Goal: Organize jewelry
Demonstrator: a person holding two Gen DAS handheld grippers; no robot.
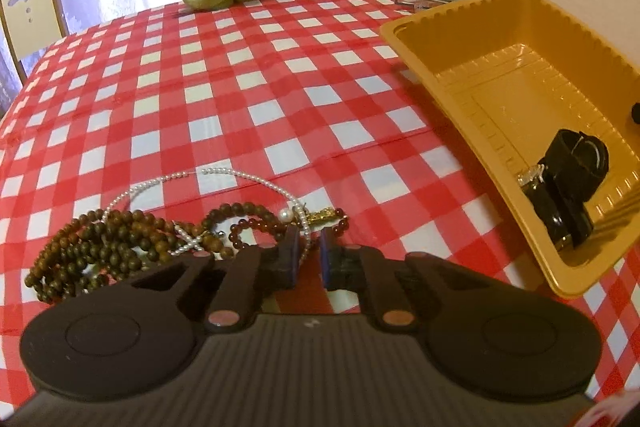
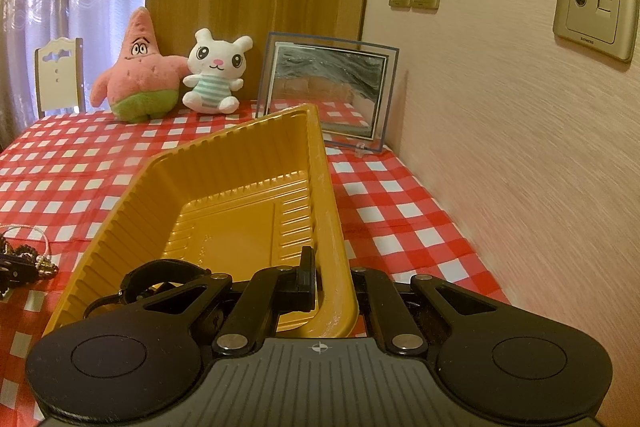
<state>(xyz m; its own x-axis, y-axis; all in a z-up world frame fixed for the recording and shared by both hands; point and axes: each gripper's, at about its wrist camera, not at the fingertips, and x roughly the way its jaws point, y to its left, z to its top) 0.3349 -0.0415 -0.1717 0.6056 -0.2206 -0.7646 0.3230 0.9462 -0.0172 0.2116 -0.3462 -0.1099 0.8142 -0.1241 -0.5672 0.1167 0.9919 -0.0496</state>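
A heap of jewelry lies on the checked tablecloth in the left wrist view: brown bead strands point(image 1: 100, 251), a pearl necklace point(image 1: 208, 175) and a dark red bead bracelet point(image 1: 276, 227) with a gold charm. My left gripper point(image 1: 309, 247) hangs just behind it, jaws slightly apart around a pearl strand, not clamped. A yellow tray point(image 1: 432, 63) on the right holds a black watch point(image 1: 568, 183). My right gripper point(image 2: 332, 275) is shut on the tray's near right wall point(image 2: 336, 235); the watch point(image 2: 160, 275) lies inside at the left.
Two plush toys, a pink star point(image 2: 138, 75) and a white rabbit point(image 2: 216, 75), stand at the table's far edge next to a glass picture frame point(image 2: 328, 87). A wall with sockets runs along the right. A white chair point(image 1: 32, 11) stands beyond the left edge.
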